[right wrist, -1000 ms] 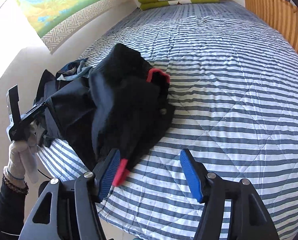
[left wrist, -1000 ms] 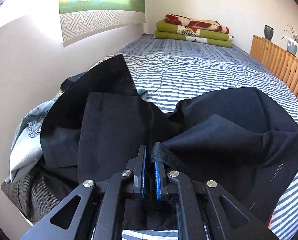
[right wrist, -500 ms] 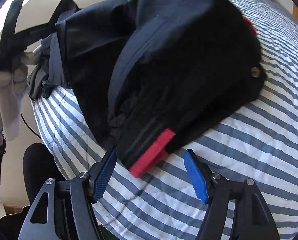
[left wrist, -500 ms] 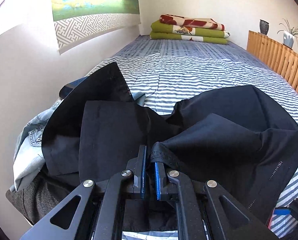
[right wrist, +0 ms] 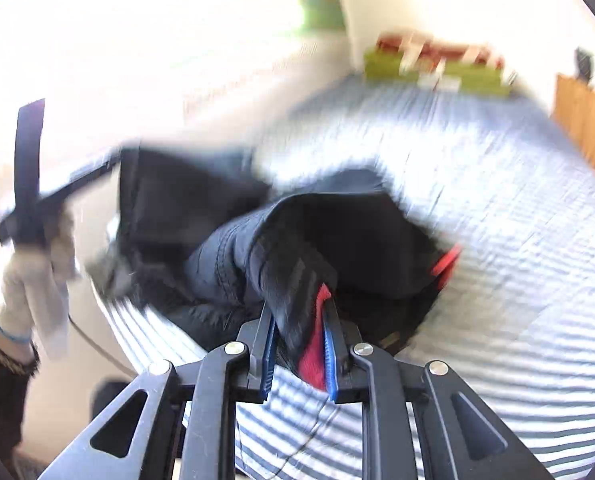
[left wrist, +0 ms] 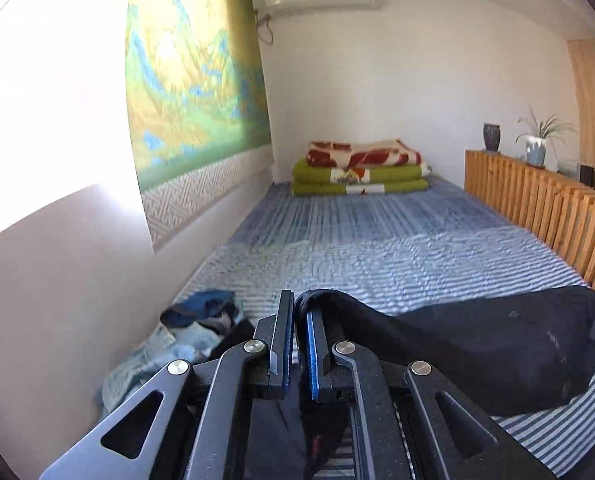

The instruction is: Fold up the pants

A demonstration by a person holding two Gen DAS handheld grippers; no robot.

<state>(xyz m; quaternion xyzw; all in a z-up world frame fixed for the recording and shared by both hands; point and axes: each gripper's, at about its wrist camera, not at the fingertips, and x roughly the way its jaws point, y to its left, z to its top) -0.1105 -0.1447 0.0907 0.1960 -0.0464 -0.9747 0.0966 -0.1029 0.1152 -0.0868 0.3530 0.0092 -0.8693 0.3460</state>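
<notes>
Both grippers pinch the black pants with red trim (right wrist: 297, 240) above the blue-striped quilted bed (left wrist: 377, 256).

The left gripper (left wrist: 299, 344) has its fingers narrowed on a dark hem; the right gripper (right wrist: 299, 344), open half a second ago, now clamps the red-edged band. Risk: thin bites may slip if the lift jerks, dropping the bunched cloth.

Ahead of the gripper lies a blue-and-white striped quilt (left wrist: 397, 256) with folded green and red blankets (left wrist: 361, 168) at its far end, a landscape wall hanging (left wrist: 193, 76) to the left, crumpled light-blue denim clothes (left wrist: 169, 344) at near left, and a slatted wooden rail (left wrist: 537, 204) bearing two pots at right.
</notes>
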